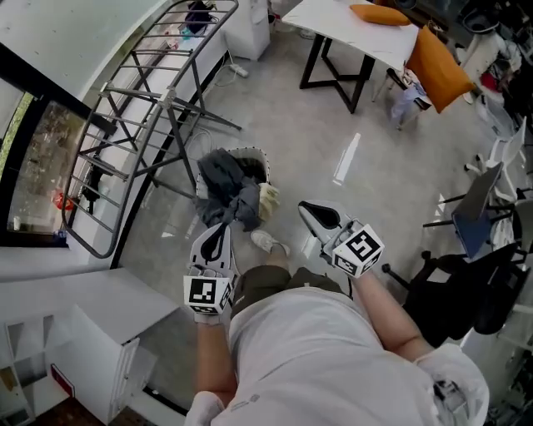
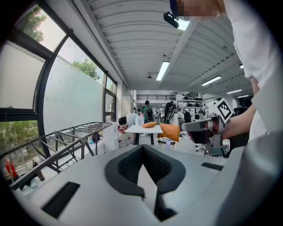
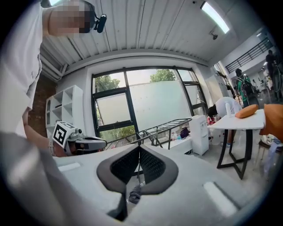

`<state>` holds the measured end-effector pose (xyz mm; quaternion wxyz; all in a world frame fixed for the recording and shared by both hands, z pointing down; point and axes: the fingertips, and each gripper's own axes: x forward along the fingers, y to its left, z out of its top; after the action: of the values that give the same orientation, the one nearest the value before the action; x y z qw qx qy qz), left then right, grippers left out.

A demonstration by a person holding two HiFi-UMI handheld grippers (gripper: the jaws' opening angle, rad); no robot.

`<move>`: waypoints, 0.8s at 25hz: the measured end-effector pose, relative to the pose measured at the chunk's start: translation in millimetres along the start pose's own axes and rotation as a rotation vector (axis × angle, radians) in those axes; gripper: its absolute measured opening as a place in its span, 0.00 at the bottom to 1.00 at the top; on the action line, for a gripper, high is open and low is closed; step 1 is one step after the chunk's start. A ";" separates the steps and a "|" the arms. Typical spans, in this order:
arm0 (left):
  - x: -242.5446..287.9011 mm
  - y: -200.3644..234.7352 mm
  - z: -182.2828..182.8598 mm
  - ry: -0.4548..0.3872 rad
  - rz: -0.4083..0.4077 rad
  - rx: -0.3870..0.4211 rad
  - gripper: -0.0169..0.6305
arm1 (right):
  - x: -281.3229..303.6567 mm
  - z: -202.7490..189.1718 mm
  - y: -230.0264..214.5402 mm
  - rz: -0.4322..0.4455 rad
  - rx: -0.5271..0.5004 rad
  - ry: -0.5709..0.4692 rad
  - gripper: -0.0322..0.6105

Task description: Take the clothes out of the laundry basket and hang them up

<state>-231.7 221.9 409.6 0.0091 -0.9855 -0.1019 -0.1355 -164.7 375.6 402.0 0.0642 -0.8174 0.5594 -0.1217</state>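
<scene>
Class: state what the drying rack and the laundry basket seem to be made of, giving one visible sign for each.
Drying rack: likely metal with a dark painted finish; thin straight rods and tubes with a slight sheen.
Laundry basket: pale, perhaps plastic or mesh fabric; the rim looks patterned, but it is too small to settle.

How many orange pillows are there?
2. One flat orange pillow lies on the white table; a bigger orange pillow sits just beside that table's right end. Others could be hidden.
</scene>
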 end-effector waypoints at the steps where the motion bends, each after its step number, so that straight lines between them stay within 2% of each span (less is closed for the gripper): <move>1: 9.6 12.7 1.4 0.001 0.013 -0.007 0.03 | 14.1 3.8 -7.8 0.008 -0.002 0.011 0.06; 10: 75.8 139.8 25.3 -0.037 0.106 -0.131 0.03 | 158.1 33.8 -65.0 0.105 -0.062 0.138 0.06; 16: 75.9 199.2 16.5 -0.001 0.247 -0.166 0.03 | 252.4 39.4 -73.5 0.255 -0.098 0.219 0.06; 20: 64.6 225.8 4.7 0.032 0.400 -0.211 0.03 | 310.0 34.1 -76.5 0.396 -0.125 0.287 0.06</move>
<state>-123.7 13.9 424.6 -0.0658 -0.9793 0.1103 -0.1567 20.2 114.2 427.0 -0.0440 -0.6687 0.7183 -0.1868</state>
